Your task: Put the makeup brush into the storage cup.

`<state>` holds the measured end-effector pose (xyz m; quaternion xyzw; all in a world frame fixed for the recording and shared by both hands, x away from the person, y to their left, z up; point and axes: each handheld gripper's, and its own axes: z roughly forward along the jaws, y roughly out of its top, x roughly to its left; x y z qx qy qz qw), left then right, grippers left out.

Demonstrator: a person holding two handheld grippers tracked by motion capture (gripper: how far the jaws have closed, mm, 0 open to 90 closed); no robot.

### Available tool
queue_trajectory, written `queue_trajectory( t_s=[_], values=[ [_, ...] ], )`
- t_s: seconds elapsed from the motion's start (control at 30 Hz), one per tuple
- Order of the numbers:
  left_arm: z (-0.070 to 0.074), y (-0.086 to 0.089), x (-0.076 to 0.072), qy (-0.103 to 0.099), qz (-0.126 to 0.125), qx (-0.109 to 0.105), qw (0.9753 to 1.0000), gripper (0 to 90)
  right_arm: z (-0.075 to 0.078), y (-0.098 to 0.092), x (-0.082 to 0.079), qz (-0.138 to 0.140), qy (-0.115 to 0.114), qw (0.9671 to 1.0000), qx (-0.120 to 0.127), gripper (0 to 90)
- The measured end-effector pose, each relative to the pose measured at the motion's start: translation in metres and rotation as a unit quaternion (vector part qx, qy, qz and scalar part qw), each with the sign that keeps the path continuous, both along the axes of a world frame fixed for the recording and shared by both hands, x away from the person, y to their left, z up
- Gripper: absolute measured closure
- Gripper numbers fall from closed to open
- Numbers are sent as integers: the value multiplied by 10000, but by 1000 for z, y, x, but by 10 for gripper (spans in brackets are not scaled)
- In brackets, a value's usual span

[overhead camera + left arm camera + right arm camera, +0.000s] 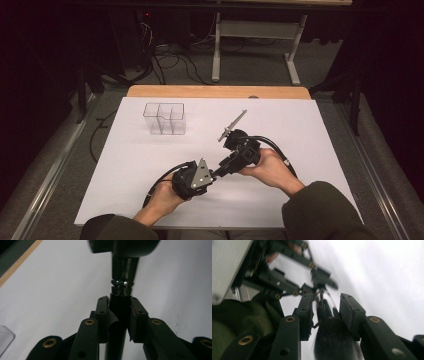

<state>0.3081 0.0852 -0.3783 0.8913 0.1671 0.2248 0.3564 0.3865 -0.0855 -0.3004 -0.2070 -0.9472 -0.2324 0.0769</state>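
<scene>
Black makeup brush (117, 315) spans between both grippers above the counter's (150, 160) near edge: left gripper (119, 315) jaws clamp its handle, right gripper (327, 312) jaws pinch its ferrule.

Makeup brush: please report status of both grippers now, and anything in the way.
Left gripper shut on brush handle. Right gripper at the brush ferrule; grip unclear. Clear organizer and metal clip lie beyond, apart.

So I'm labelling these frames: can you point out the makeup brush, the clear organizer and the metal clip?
makeup brush (332, 340), right gripper view, on its dark bristle head.
clear organizer (164, 118), high view, on its front wall.
metal clip (233, 124), high view, on the middle of its thin body.
</scene>
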Motion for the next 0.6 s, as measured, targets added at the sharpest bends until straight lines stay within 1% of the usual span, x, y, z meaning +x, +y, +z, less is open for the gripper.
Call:
queue_trajectory(
  t_s=[0.1,0.23,0.3,0.37,0.43,0.5,0.57,0.6],
  values=[
    [1,3,1,29,7,-35,10000,741,3,3,3,-91,-57,9999,108,528],
    [2,6,4,141,54,-91,9998,741,6,5,6,-189,-320,9990,264,432],
    [2,7,5,227,78,-117,9996,741,7,4,5,-275,-478,9980,323,384],
    [1,8,6,267,89,-113,9995,741,10,1,4,-349,-583,9968,419,371],
    [1,8,7,342,83,-197,9992,741,14,-5,4,-392,-747,9946,598,357],
    [1,10,9,381,84,-256,9989,741,17,-9,2,-453,-850,9928,716,350],
    [1,12,11,469,177,-307,9983,741,20,-14,-1,-527,-939,9907,835,343],
    [1,13,11,515,199,-345,9979,741,21,-17,-1,-519,-989,9898,888,342]
  ],
)
